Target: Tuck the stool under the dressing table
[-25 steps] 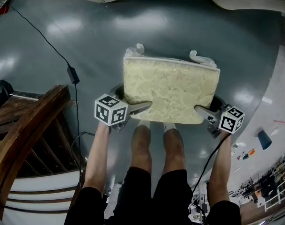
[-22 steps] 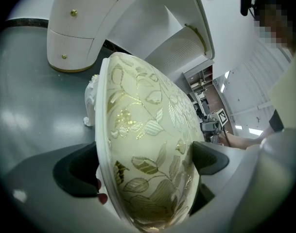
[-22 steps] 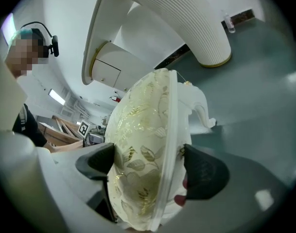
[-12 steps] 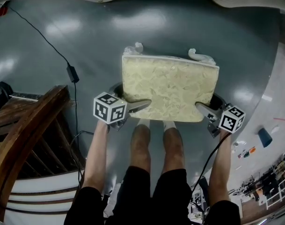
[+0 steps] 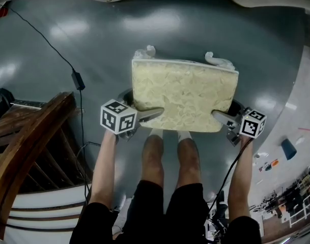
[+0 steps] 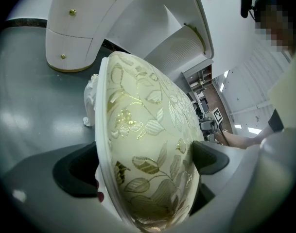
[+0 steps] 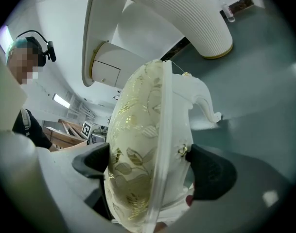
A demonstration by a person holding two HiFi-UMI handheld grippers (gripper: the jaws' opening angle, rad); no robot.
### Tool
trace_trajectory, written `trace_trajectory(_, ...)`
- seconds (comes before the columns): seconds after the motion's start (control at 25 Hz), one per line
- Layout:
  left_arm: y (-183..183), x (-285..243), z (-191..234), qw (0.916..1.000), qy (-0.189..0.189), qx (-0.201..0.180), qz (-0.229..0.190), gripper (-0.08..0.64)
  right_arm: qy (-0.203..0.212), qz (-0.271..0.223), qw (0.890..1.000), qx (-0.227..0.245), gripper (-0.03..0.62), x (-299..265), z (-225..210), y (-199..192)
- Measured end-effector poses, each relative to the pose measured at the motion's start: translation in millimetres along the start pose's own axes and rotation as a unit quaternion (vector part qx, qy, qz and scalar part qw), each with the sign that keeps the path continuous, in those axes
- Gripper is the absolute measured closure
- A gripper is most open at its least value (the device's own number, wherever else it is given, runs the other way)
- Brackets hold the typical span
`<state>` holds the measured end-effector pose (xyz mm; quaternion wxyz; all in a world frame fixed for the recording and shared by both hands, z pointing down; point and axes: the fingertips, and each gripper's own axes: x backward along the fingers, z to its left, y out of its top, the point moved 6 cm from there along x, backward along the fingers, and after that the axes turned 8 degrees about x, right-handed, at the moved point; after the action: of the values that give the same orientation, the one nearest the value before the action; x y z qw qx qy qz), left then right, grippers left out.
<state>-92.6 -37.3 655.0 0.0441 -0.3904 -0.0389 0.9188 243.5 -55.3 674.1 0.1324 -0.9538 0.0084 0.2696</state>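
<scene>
The stool [image 5: 184, 95] sits over the grey floor [image 5: 53, 44] just ahead of your feet [image 5: 167, 154]. Its rectangular seat lies flat with the long axis running left to right across your front. The cream cushion with its gold leaf pattern faces up, and the 2 white curled legs on the far side point away from you, toward the white dressing table [image 6: 77, 42] with its gold knobs. The stool is out in the open, well short of that table.

Your left hand-held gripper [image 5: 150, 116] bites the near left corner of the seat, 1 pad on the cushion top and 1 at the white rim below. Your right hand-held gripper [image 5: 221, 118] takes the near right corner the same way. Its jaws have just been opening a little, yet both pads touch the seat, which fills the gap between them. Each gripper's cube carries black-and-white square markers. A black cable [image 5: 79, 80] trails on the floor to your left, beside a dark wooden frame [image 5: 27, 141].
</scene>
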Motion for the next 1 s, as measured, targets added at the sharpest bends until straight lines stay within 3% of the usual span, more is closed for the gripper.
trace_trajectory(0.48, 1.5, -1.2, 0.8, 1.0, -0.003, 0.002, 0.006, -0.044, 0.021, 0.029, 0.999, 0.0, 0.046, -5.2, -6.3, 3.2)
trace_trajectory(0.84, 1.2, -5.7, 4.2, 0.9995, -0.023, 0.003, 0.02, -0.049, 0.072, 0.033, 0.997, -0.023, 0.006, -14.9, -13.8, -1.8)
trace_trajectory(1.0, 2.7, -5.6, 4.4, 0.9995, -0.021, 0.003, 0.024, -0.049, 0.076, 0.035, 0.996, -0.02, 0.006, -15.7, -14.7, -0.6)
